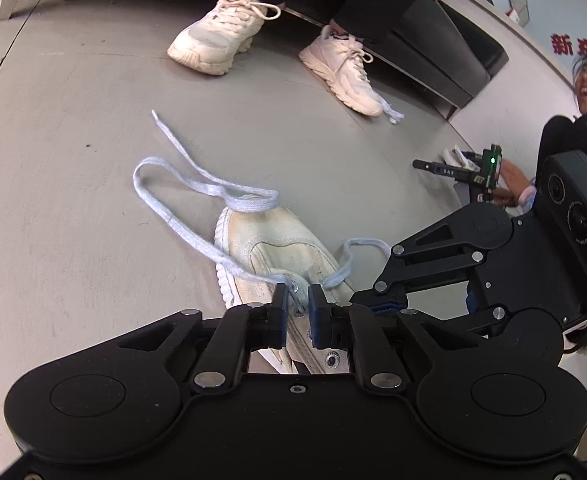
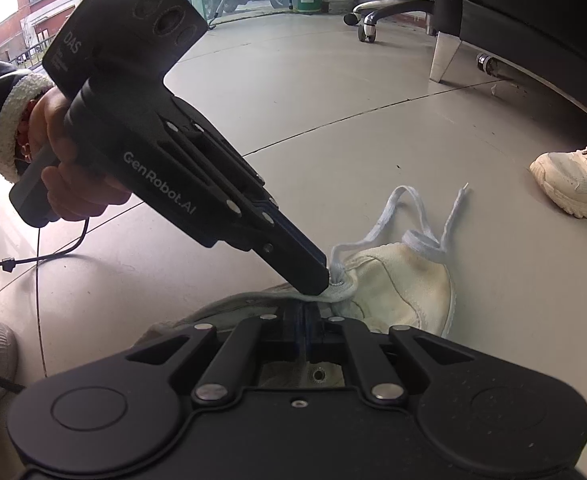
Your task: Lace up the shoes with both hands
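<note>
Grey floor point(image 1: 73, 200) carries a cream canvas shoe point(image 1: 269, 248) lying near a seated person's white sneakers point(image 1: 213, 36). Pale blue lace point(image 1: 181, 184) loops loosely over the shoe's toe and trails onto the floor. Left hand-held gripper point(image 1: 298, 300) has its pads slightly apart around the lace at an eyelet. Right hand-held gripper point(image 2: 303, 320) is pressed together over the shoe's opening.

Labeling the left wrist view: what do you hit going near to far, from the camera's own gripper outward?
left gripper → canvas shoe → pale blue shoelace looped on the floor → a seated person's two cream sneakers.
</note>
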Motion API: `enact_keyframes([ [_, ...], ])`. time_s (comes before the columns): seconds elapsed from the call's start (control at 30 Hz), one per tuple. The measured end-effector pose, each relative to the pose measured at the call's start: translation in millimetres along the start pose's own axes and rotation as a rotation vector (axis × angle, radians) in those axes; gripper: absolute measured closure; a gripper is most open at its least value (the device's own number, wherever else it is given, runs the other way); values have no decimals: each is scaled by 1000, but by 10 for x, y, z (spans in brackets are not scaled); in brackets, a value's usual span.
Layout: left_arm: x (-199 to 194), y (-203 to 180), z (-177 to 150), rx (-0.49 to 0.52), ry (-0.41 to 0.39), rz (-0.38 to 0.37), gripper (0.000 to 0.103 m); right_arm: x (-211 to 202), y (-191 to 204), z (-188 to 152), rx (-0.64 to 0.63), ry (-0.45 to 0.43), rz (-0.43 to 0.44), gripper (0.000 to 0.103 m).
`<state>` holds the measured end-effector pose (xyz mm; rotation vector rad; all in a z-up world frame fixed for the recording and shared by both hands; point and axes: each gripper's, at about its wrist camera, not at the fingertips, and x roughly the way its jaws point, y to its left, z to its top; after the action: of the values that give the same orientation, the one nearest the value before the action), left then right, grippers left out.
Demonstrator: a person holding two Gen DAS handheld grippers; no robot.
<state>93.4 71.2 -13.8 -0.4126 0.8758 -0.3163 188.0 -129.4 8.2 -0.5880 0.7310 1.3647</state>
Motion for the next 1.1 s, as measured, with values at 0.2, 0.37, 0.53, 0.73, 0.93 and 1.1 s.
enact_keyframes([
  [0.2, -58, -484, -152, 328, -26, 196, 101, -200, 72, 2, 30, 7, -79, 93],
  [0.37, -75, -972, -506, 737, -118, 465, 101, -369, 380, 5, -39, -12, -56, 93],
  [0.53, -177, -1046, -501, 849, -178, 685, 101, 8, 522, -113, -70, 128, -95, 95],
  [0.73, -912, -703, -79, 886, -232, 1098, 101, 26, 541, -55, -96, 176, -110, 95],
  [0.93, -1837, 1, 191, 799, -138, 1526, 101, 51, 445, -1, -51, 199, -79, 95],
  [1.1, -2111, 439, 18, 697, -13, 1659, 101, 100, 401, 44, -48, 231, -59, 95],
])
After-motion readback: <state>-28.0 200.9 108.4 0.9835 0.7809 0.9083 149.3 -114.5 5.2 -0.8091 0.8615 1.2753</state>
